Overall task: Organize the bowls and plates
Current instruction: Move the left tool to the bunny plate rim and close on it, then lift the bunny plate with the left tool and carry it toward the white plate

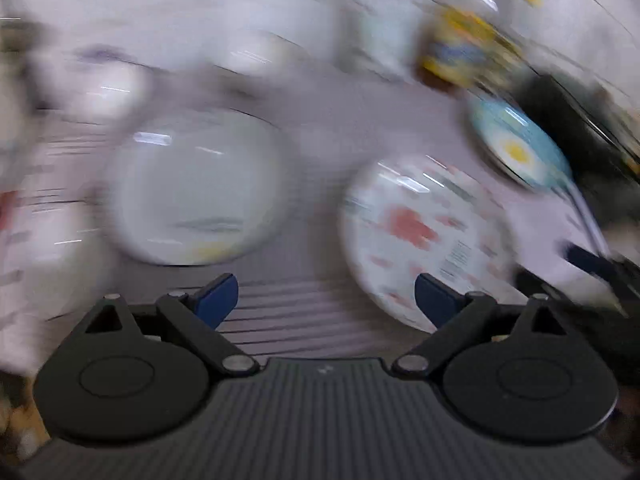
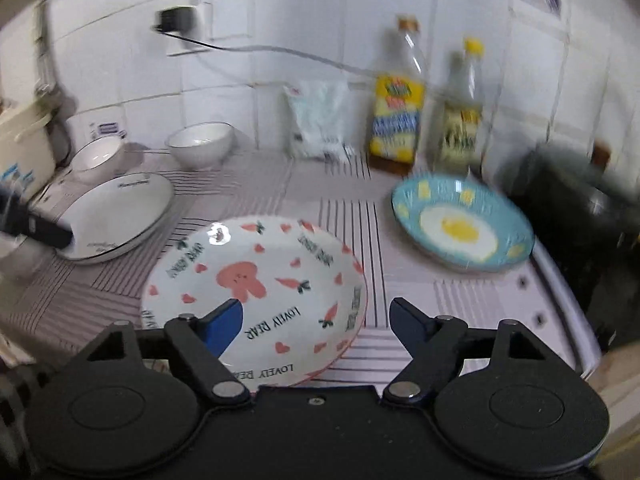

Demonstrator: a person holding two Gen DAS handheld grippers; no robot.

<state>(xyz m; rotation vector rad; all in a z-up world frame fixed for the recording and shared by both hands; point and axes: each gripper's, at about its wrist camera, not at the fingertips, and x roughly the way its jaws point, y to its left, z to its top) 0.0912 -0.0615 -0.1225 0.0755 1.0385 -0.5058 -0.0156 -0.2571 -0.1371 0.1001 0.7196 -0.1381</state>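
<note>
White plates and bowls are sitting apart on the striped table (image 2: 340,184) — nothing is stacked; both tongs — left tongs (image 1: 326,300), right tongs (image 2: 316,320) — are gaping, holding nothing.

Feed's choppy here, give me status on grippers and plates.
Both grippers, left and right, open, empty. Right jaws straddle rim of white pink-bear plate. Blue egg-pattern plate apart, nothing blocking.

the pink-and-white plate (image 2: 256,292) carried black words around its inside; "lovely bear" could be read near its front rim, and the same words stood again beside the pink bear figure; the white plate (image 2: 120,216) had small dark writing, too blurred to read; the labels of the two bottles (image 2: 396,120) were too blurred to read as well.
</note>
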